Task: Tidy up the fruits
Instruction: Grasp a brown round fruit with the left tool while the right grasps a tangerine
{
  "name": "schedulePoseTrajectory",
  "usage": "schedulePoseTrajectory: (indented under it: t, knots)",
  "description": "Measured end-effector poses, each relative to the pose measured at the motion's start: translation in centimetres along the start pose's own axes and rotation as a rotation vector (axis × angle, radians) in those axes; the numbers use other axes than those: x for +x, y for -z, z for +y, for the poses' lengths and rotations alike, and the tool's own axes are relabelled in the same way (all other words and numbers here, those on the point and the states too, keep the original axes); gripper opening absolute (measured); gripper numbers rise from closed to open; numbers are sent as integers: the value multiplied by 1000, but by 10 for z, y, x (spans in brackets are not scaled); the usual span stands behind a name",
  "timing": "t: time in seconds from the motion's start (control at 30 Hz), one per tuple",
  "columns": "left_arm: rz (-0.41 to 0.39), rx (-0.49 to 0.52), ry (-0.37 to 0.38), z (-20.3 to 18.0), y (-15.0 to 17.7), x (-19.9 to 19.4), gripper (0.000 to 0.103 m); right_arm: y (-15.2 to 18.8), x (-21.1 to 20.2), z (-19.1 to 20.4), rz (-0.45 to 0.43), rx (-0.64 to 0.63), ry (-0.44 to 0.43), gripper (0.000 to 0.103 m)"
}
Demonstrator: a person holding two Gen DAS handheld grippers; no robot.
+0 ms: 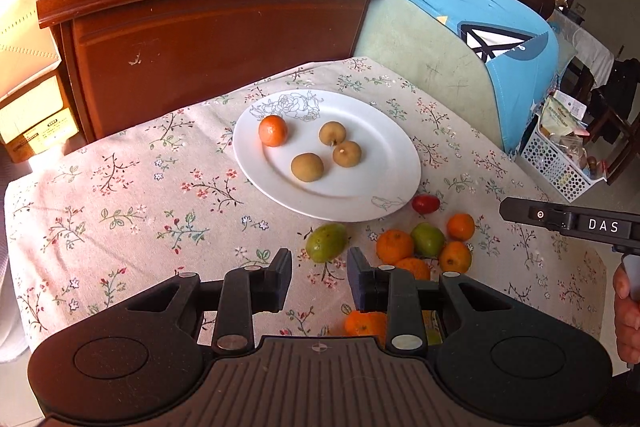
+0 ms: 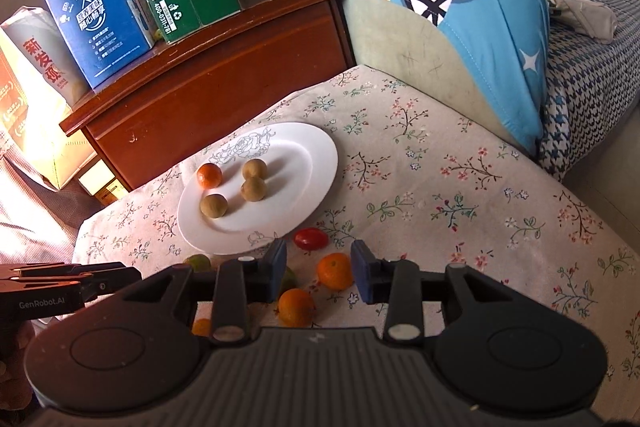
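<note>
A white plate (image 1: 360, 195) on the floral cloth holds one small orange (image 1: 273, 131) and three brown round fruits (image 1: 307, 167). Loose in front of it lie a red fruit (image 1: 426, 204), two green fruits (image 1: 326, 243) and several oranges (image 1: 394, 246). My left gripper (image 1: 320, 279) is open and empty, just short of the nearer green fruit. My right gripper (image 2: 319, 273) is open above the pile. An orange (image 2: 335, 271) shows in its gap beside the right pad, and the left pad stands apart from it. The red fruit (image 2: 311, 239) and the plate (image 2: 304, 163) lie just beyond.
A dark wooden cabinet (image 1: 208, 39) with blue and green cartons stands behind the table. A blue-covered sofa (image 1: 460, 11) is at the back right, and a white basket (image 1: 556, 163) sits on the floor. The right tool's black body (image 1: 580, 223) and a hand (image 1: 628, 307) are at the right edge.
</note>
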State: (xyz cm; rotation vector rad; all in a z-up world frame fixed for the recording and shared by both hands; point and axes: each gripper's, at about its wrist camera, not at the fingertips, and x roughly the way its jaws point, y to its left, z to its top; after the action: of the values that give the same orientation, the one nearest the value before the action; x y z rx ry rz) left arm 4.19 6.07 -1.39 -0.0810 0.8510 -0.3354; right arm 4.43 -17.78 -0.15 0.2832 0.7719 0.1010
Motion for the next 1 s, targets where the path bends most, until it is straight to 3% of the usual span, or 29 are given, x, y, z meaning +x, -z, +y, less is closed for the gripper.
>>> schedulePoseTrajectory:
  t: [0.4,0.8,1.0]
  knots:
    - [75,13,11,1,36,5,29,24,14,14,86,-49,-28,37]
    - [76,25,68,-3,45,2,29,34,22,14,125,-60,-30,37]
    - [77,50,56,-5,47,4,29,36,26,16,135,-66,-29,37]
